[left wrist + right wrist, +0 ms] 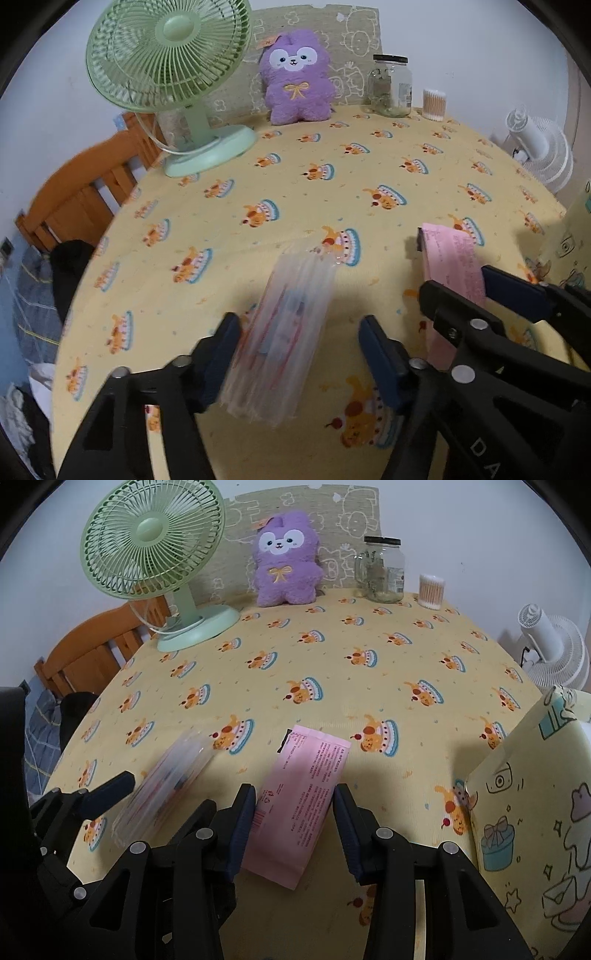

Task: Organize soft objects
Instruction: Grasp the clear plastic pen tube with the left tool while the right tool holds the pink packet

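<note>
A clear plastic packet (291, 325) lies on the yellow tablecloth (332, 184) between the fingers of my left gripper (299, 332). The left pad sits against its edge and a gap shows at the right pad, so this gripper is open. A pink printed packet (306, 771) sits between the pads of my right gripper (293, 823), which press on both long sides. In the left wrist view the right gripper (458, 284) holds the pink packet (450, 251) close by on the right. A purple plush toy (284, 568) stands at the table's far edge.
A green desk fan (166, 70) stands at the far left. A glass jar (391, 86) and a tub of cotton swabs (434, 105) are at the far right. A yellow printed bag (532, 812) stands close on the right, and a white fan (554, 646) is beyond the table.
</note>
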Demonstrator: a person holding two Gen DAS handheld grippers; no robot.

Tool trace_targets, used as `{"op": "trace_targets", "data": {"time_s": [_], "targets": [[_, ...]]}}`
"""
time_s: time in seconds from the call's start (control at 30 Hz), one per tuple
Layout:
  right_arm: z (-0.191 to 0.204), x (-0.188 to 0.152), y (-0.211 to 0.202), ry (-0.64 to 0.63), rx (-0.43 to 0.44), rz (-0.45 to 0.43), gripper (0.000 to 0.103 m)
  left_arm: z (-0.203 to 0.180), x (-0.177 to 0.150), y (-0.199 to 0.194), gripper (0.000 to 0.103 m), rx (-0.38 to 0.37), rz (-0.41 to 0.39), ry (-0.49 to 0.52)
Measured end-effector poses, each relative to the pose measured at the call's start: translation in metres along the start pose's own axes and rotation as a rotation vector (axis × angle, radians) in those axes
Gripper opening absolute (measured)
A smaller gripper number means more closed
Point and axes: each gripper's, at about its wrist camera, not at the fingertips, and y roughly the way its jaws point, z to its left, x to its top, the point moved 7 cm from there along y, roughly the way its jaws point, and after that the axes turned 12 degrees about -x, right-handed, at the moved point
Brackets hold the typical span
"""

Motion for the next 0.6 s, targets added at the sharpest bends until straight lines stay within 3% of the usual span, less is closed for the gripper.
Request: {"op": "trace_targets", "data": {"time_s": [0.17, 0.6], "targets": [[0.0, 0.002, 0.003, 0.015, 0.014, 0.012, 0.047, -0.005, 0.001, 0.0, 0.042, -0.047, 0.0, -0.014], [0.005, -0.008, -0.003, -0.017, 0.017, 0.02, 0.047, 0.0, -0.014, -0.015, 0.03, 0.0, -0.004, -0.046]]}}
